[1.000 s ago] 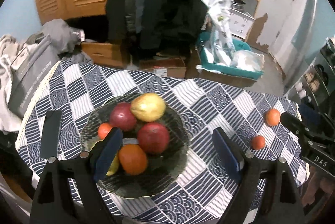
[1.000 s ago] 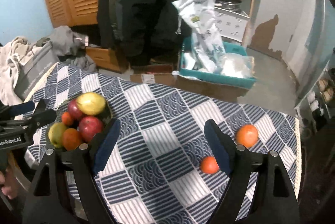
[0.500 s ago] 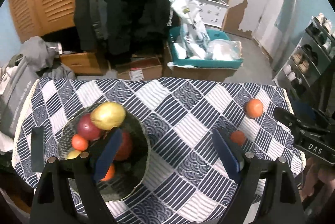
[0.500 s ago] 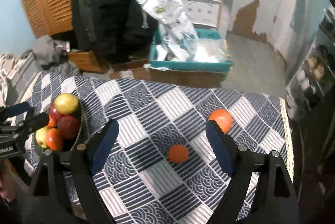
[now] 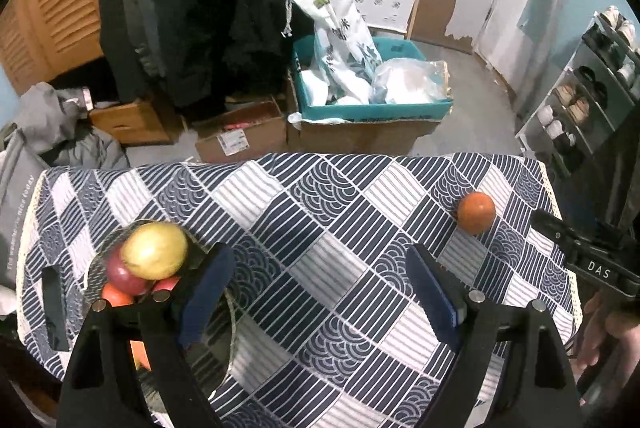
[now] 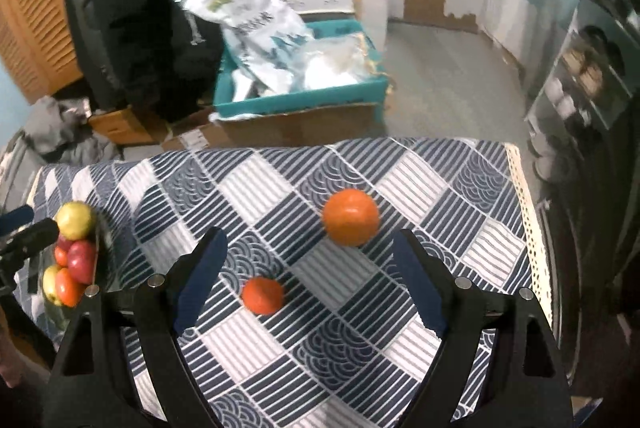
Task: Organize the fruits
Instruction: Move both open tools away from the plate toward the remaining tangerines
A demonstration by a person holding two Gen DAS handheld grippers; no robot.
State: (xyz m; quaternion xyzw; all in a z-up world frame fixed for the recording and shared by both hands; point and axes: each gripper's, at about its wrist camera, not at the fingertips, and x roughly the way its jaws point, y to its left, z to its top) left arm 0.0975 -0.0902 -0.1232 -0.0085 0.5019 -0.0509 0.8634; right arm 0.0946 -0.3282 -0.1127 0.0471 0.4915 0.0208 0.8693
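Black-framed and tilted steeply down, the left tool [image 5: 316,292] hangs released over the patterned desk [image 5: 320,212], nothing between its blue pads. At lower left a glass bowl [image 5: 216,340] holds piled fruit. The right tool [image 6: 308,280] spreads wide likewise; a small orange [image 6: 263,295] lies between its fingers, untouched, a larger orange [image 6: 351,216] just beyond, centre frame.

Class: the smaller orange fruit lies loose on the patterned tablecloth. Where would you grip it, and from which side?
Grip the small orange fruit across its widest middle, coming down from above with the right gripper, whose open jaws already stand either side of it. It is round, sits alone on the flat tablecloth, clear of the larger orange.
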